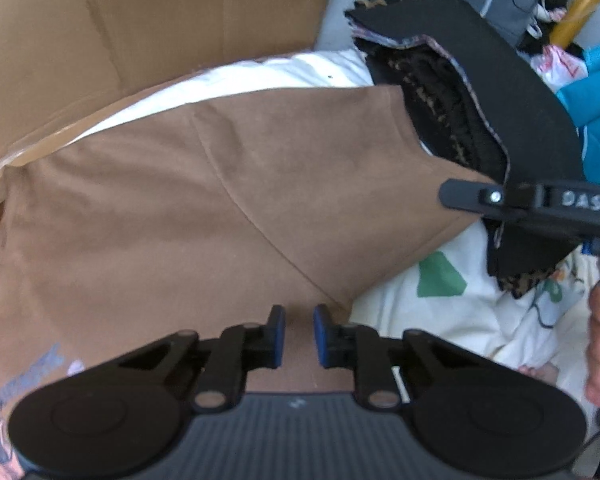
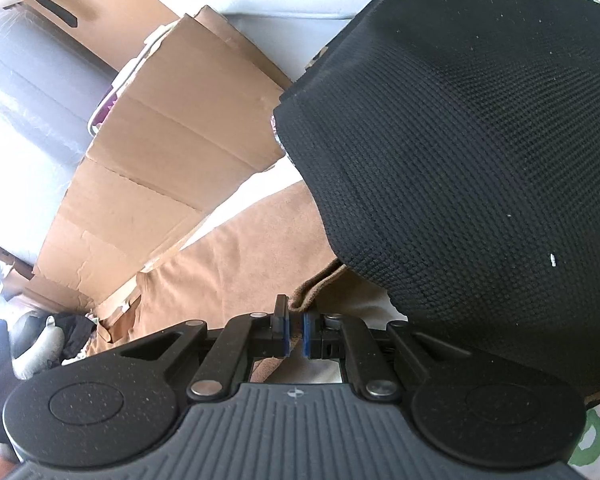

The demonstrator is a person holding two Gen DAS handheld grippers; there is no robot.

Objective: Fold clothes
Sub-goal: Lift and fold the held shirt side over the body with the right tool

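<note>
- Across the bed sheet, white with a green shape printed on it, my brown shirt lies spread out, a pale print showing at its lower left corner.
- My left claw hovers over the near part of that shirt, blue pads apart, nothing between them.
- My right claw is pinched together on a corner of the brown shirt; a fold of brown cloth stands up right between the pads.
- From the left wrist view, the right claw reaches in from the right side, its dark finger lying on the shirt's far right corner, with "DAS" written on its body.
- Just beyond that corner sits a pile of dark clothes, black cloth on top, a brown-patterned piece underneath.
- From the right wrist view, that black knit cloth fills the upper right and hangs close above my right claw.
- Flattened cardboard stands along the far edge of the bed, behind the shirt.
- Blue fabric shows at the far right.
</note>
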